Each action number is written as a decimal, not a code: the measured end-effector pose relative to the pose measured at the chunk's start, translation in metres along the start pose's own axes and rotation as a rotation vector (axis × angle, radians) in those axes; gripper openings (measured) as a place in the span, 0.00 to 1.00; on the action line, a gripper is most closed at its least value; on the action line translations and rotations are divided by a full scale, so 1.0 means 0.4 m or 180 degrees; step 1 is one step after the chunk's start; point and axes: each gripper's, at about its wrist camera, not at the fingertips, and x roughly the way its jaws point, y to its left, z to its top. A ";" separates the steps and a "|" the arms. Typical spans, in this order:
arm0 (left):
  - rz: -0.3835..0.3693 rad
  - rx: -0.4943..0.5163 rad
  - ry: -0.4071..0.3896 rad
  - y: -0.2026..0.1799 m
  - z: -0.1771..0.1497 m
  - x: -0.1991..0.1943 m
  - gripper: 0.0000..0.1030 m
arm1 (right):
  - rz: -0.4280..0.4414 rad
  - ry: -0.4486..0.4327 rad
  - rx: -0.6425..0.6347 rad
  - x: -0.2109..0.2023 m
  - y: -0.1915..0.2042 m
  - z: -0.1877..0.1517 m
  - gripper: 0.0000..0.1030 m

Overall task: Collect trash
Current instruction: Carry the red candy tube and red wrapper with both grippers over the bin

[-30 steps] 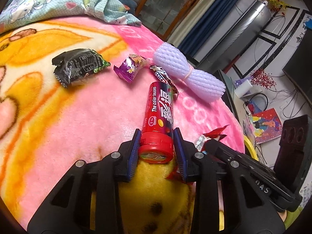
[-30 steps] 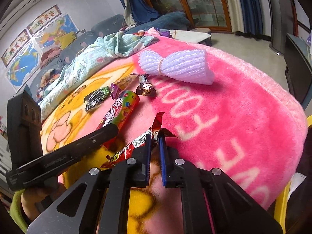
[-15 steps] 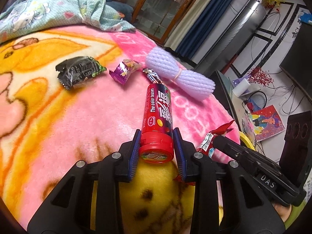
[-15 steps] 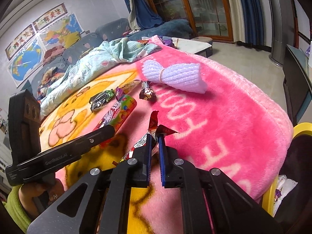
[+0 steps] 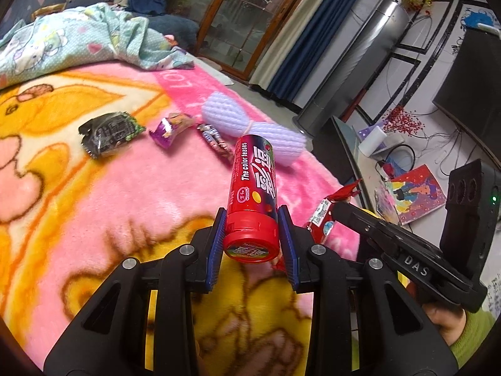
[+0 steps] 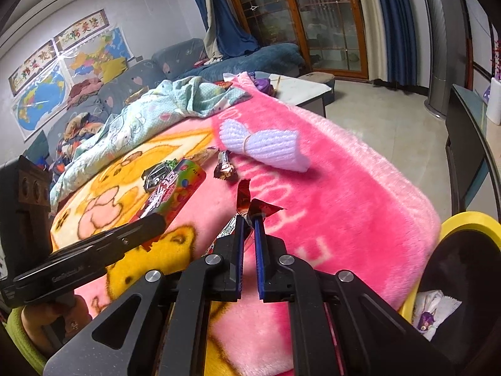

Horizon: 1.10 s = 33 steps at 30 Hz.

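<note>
**Both grippers loaded, bin next**

Left wrist view: the left gripper (image 5: 252, 244) clamps the red cylindrical plastic candy tube (image 5: 253, 197) above the pink plush blanket (image 5: 94, 194), long axis pointing far; keep it squeezed.

Right wrist view: the right gripper (image 6: 247, 222) pinches a red foil snack wrapper (image 6: 250, 203), tail pointing far-upward. The yellow-rimmed bin (image 6: 463, 222) sits near right; carry both there.

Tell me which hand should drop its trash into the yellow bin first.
Right, probably. The right gripper, shut on the red wrapper, has the yellow bin beside it. The left gripper, holding the red candy tube, is farther.
</note>
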 end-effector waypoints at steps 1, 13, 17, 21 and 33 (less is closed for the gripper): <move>-0.0003 0.0014 -0.0013 -0.006 0.001 -0.003 0.25 | -0.0010 -0.0014 0.0001 -0.005 -0.003 0.001 0.06; -0.0126 0.0176 -0.0123 -0.078 -0.002 -0.035 0.25 | -0.0136 -0.0165 -0.0002 -0.070 -0.041 0.019 0.06; -0.0174 0.0242 -0.0154 -0.102 -0.003 -0.044 0.25 | -0.0180 -0.0199 0.0009 -0.092 -0.055 0.019 0.06; -0.0223 0.0297 -0.0156 -0.121 -0.005 -0.045 0.25 | -0.0222 -0.0233 0.0026 -0.113 -0.066 0.018 0.06; -0.0362 0.0514 -0.0125 -0.195 -0.022 -0.039 0.25 | -0.0429 -0.0364 0.0153 -0.190 -0.146 0.010 0.06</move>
